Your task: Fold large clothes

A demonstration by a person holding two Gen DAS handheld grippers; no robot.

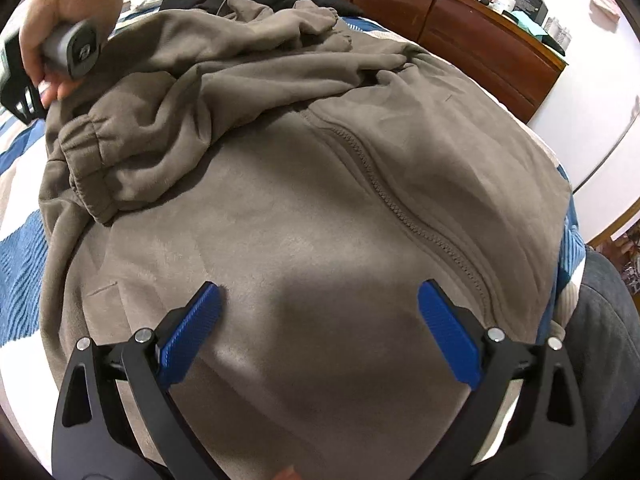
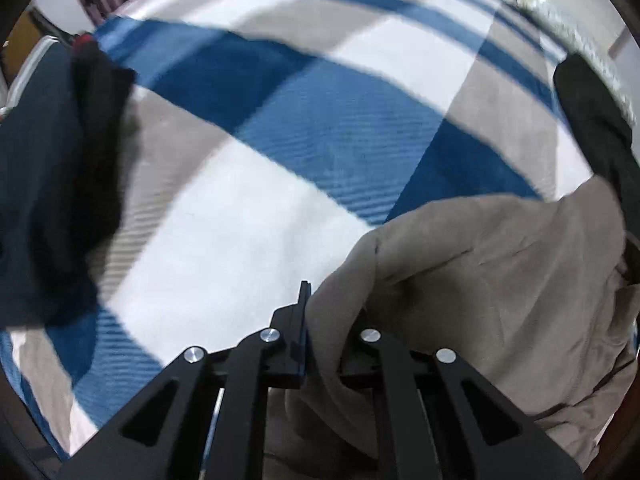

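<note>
A large taupe zip-up sweatshirt [image 1: 320, 184] lies spread over the bed, zipper running down its front, with one cuffed sleeve [image 1: 104, 160] bunched across its left side. My left gripper [image 1: 320, 320] hovers open just above the lower front panel, nothing between its blue pads [image 1: 192, 336]. At the upper left of the left wrist view a hand holds the right gripper's handle [image 1: 76, 48] at the garment's far edge. In the right wrist view my right gripper [image 2: 320, 320] is shut on a fold of the taupe sweatshirt [image 2: 480, 280]; fabric covers the right finger.
The bed has a blue, white and grey checked cover [image 2: 280, 140]. Dark clothes lie at the left [image 2: 52, 160] and right [image 2: 592, 120] of the right wrist view. A wooden dresser [image 1: 460, 20] topped with bottles stands behind the bed. A person's leg [image 1: 604, 320] is at the right.
</note>
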